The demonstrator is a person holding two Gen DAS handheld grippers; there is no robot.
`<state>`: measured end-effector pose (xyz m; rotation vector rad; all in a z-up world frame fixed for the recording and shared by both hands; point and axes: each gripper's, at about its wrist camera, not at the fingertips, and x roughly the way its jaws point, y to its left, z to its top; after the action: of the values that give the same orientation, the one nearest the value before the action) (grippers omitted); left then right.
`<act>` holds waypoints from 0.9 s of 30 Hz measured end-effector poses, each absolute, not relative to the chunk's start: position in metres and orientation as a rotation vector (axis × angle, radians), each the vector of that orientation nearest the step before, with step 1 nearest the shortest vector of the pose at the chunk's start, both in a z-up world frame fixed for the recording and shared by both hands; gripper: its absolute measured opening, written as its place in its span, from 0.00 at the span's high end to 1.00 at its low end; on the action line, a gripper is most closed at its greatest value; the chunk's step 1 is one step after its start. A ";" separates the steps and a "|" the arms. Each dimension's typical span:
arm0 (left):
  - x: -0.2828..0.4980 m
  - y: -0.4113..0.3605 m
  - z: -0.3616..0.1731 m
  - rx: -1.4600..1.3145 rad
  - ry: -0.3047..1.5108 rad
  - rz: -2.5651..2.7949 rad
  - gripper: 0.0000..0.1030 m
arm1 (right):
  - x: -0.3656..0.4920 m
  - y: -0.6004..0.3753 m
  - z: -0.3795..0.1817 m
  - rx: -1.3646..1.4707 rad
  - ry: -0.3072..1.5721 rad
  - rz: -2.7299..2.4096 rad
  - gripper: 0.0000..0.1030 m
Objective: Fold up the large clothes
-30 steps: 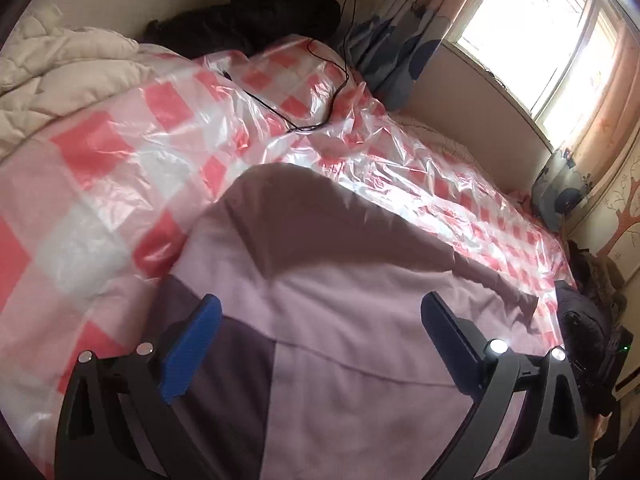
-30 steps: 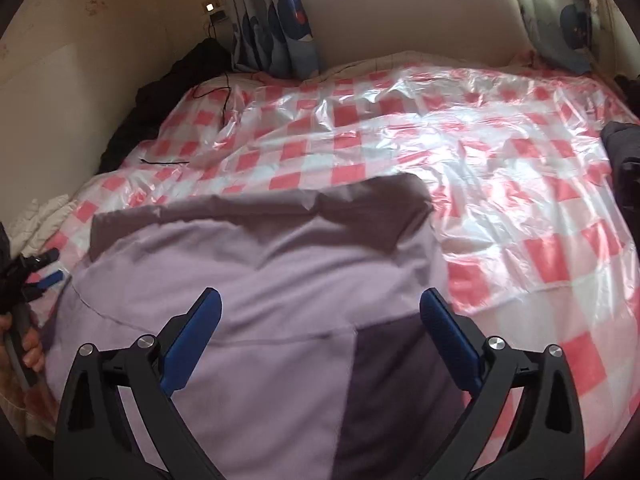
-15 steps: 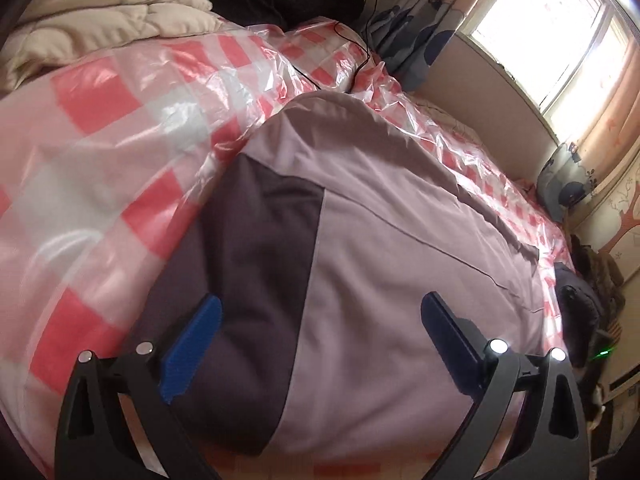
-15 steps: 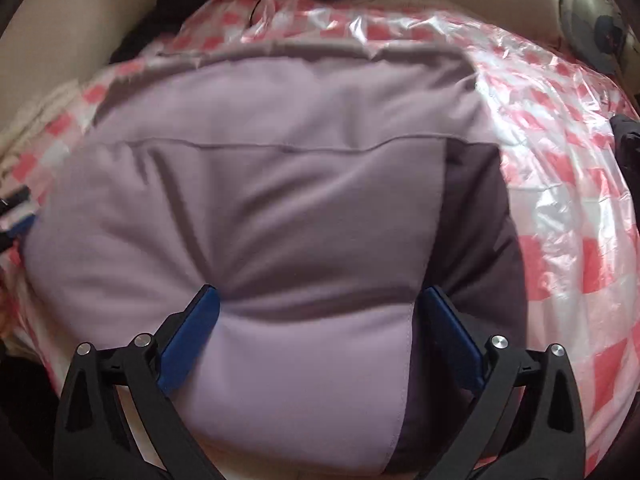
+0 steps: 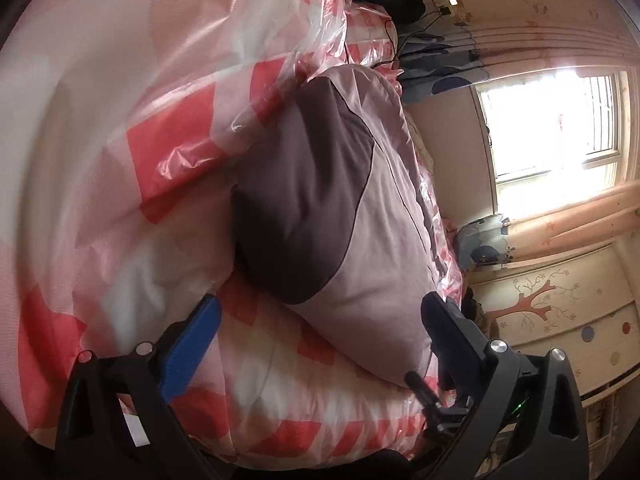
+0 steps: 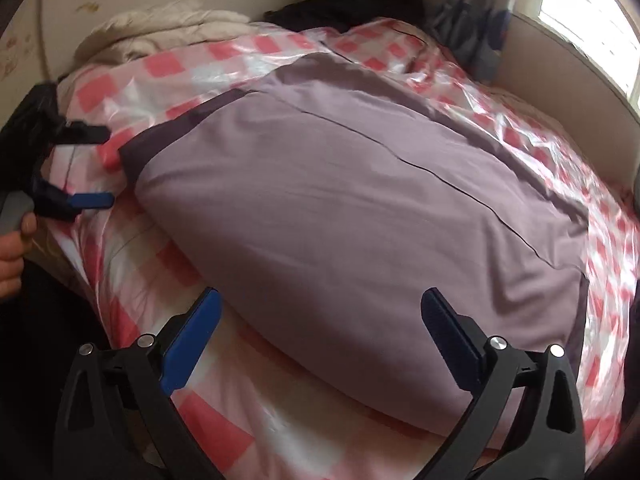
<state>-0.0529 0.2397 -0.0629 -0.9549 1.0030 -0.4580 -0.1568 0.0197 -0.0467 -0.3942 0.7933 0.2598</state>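
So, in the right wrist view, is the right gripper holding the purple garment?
No, the right gripper is open above the purple garment, with nothing between its fingers.

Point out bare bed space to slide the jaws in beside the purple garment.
Free: the checkered plastic sheet strip along the purple garment's near edge, and the band between the garment and the window-side wall. Crowded: the head end, with cream quilt and dark clothes.
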 end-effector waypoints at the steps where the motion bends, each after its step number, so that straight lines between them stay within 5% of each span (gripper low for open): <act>1: -0.054 0.239 -0.066 -0.965 1.012 -0.470 0.07 | -0.158 0.035 -0.054 -0.456 0.784 0.251 0.06; 7: -0.047 0.213 -0.067 -0.933 1.032 -0.534 0.07 | -0.134 0.078 -0.090 -0.708 0.758 0.147 0.06; 13: -0.028 0.195 -0.073 -0.975 1.050 -0.547 0.07 | -0.094 0.012 -0.057 -0.080 0.823 0.191 0.06; 17: -0.016 0.188 -0.077 -0.995 1.057 -0.492 0.07 | -0.078 -0.016 -0.049 0.081 0.854 0.221 0.06; 24: -0.026 0.174 -0.053 -0.888 0.909 -0.477 0.07 | -0.144 -0.138 -0.036 0.546 0.898 0.320 0.06; 27: -0.013 0.161 -0.082 -0.880 1.095 -0.436 0.08 | -0.179 -0.200 -0.050 0.705 0.929 0.230 0.06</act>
<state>-0.0128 0.1614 -0.0820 -0.8795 1.0955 -0.4357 -0.1789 -0.1996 -0.0504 0.7051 0.9290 0.2300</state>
